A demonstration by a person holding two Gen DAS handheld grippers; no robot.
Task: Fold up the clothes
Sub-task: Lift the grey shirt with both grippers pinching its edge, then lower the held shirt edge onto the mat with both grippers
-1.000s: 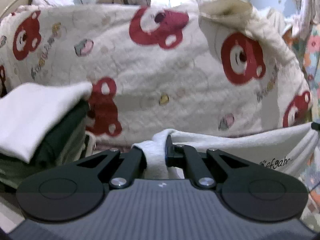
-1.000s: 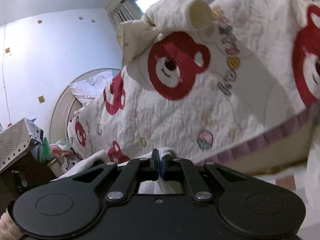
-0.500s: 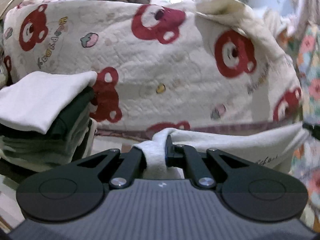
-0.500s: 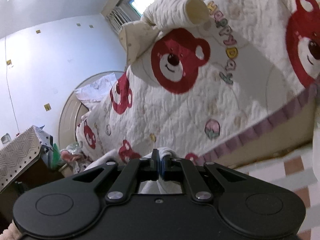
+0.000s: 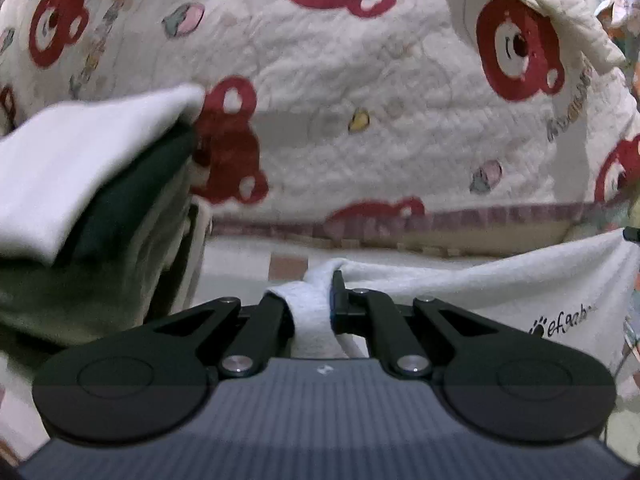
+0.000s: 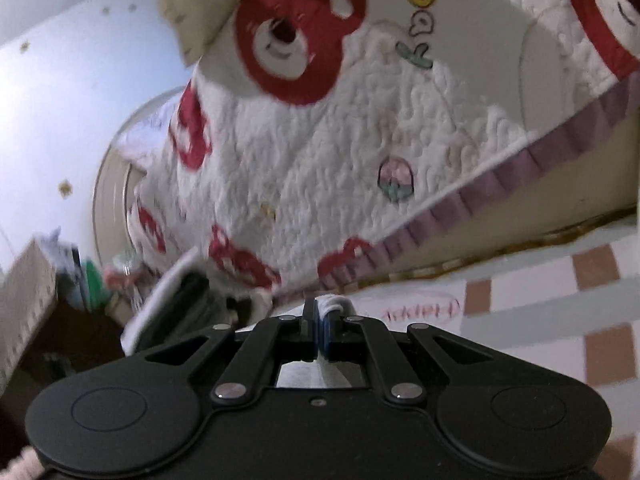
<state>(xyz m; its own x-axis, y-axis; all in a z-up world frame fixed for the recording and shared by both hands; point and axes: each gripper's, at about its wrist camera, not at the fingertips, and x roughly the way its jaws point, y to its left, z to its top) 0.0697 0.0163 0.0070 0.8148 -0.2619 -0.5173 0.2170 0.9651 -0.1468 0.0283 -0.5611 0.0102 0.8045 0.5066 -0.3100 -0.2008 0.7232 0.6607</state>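
Both cameras are sitting lower than a second ago: the bear-print quilt (image 5: 360, 92) is filling more of each view, the checked floor (image 6: 560, 280) is now showing under the bed's edge, and the window is gone from sight.

The left gripper (image 5: 310, 306) is pinching a bunched corner of the white garment (image 5: 480, 296), cloth filling the narrow gap between its fingers. The right gripper (image 6: 322, 322) is nipping a thinner fold of the same white cloth (image 6: 334, 304), its jaws nearly meeting on it.

From the left claw the garment's top edge is running rightward as a fairly taut band toward the frame's edge, small printed lettering (image 5: 560, 320) facing the camera. Past the right claw only a small tuft is showing; the rest is hanging out of sight below.

Left of the garment a stack of folded clothes (image 5: 80, 200) is resting, a white piece on top and dark ones beneath.

By my judgement the garment is being carried or spread between the two grips. Doing it well means keeping both pinches firm, holding the top edge level and taut so the cloth hangs without twisting, and keeping it clear of the stack and the floor.
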